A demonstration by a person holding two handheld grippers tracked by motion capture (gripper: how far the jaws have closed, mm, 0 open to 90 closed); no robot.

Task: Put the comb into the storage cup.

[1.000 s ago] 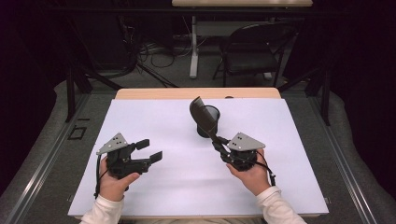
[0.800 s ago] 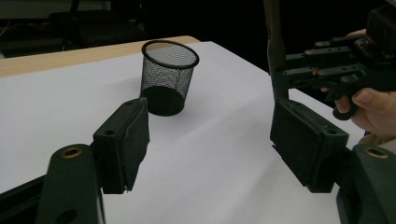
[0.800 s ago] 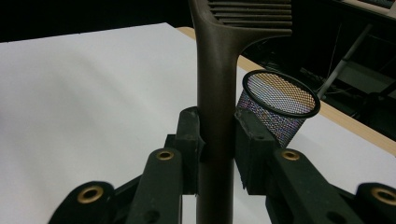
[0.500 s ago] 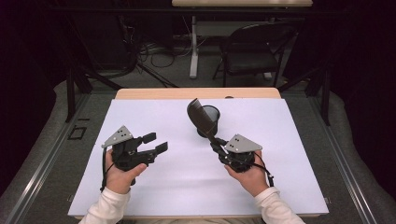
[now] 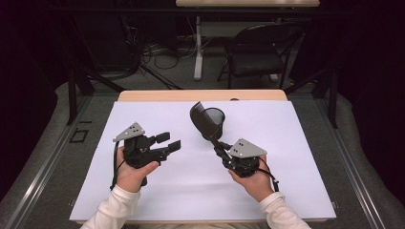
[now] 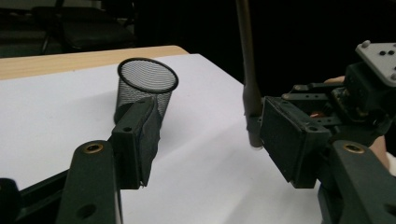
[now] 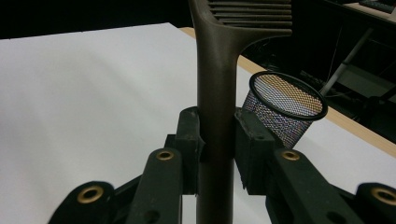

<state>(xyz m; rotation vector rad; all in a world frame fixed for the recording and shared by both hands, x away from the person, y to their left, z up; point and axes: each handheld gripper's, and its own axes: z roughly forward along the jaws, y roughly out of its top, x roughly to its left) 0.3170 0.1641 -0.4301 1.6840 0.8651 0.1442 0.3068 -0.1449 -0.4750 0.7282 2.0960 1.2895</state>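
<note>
right fingers: clamped on slotted spatula handle | left fingers: apart, just closing, empty, drifted toward 3 o'clock | spatula upright at mesh cup's 9 o'clock | likely handover or drop-in next

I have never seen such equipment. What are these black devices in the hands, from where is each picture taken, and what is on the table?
A person sits at a table covered in white and holds a hand-operated gripper in each hand; there is no robot arm. The high view looks down from above. Each of the other two views comes from a camera riding on one gripper, looking along its two black jaws.

On the table stands a black mesh cup. The right gripper is clamped on the handle of a dark slotted spatula, its blade raised beside the cup. The left gripper holds nothing; its jaws have just been closing and stand apart.
</note>
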